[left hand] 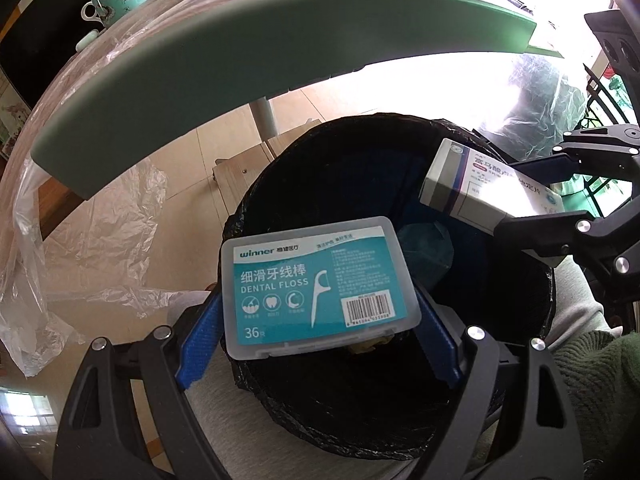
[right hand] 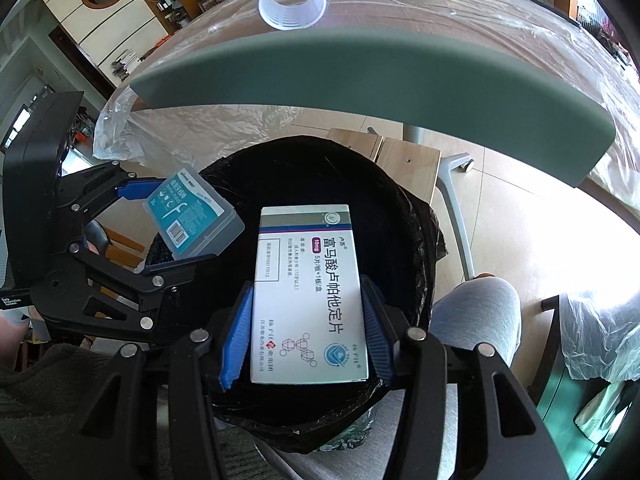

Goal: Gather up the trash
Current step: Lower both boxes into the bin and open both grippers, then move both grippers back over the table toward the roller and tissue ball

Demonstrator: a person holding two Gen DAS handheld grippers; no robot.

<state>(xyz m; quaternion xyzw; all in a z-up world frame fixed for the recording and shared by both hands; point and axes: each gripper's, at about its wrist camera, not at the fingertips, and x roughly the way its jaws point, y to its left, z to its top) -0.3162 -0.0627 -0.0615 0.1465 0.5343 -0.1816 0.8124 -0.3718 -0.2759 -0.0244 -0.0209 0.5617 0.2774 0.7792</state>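
1. The left gripper (left hand: 318,316) is holding the dental floss case (left hand: 316,292) flat between its blue fingers (left hand: 200,344), which are clamped on the case's two short ends, so its long axis is running across the gap from finger to finger.
2. The right gripper (right hand: 306,332) is pinching the medicine box (right hand: 308,296) by its long sides, with the box's long axis pointing straight out ahead of the fingers.
3. Both items are hanging directly over the mouth of the bin (left hand: 400,432), which is lined with a black bag and sitting just off the edge of the desk (right hand: 360,80). The bin's opening is lying below and slightly forward of each pair of fingers.
4. In the right wrist view the floss case is tilting over the bin's left rim, nearer the edge, while the medicine box is sitting closer to the middle of the opening.
5. I judge the drop to be the step in hand: neither gripper is needing to travel, only to spread its fingers. The floss case, being near the rim, is the likelier one to clip the liner.
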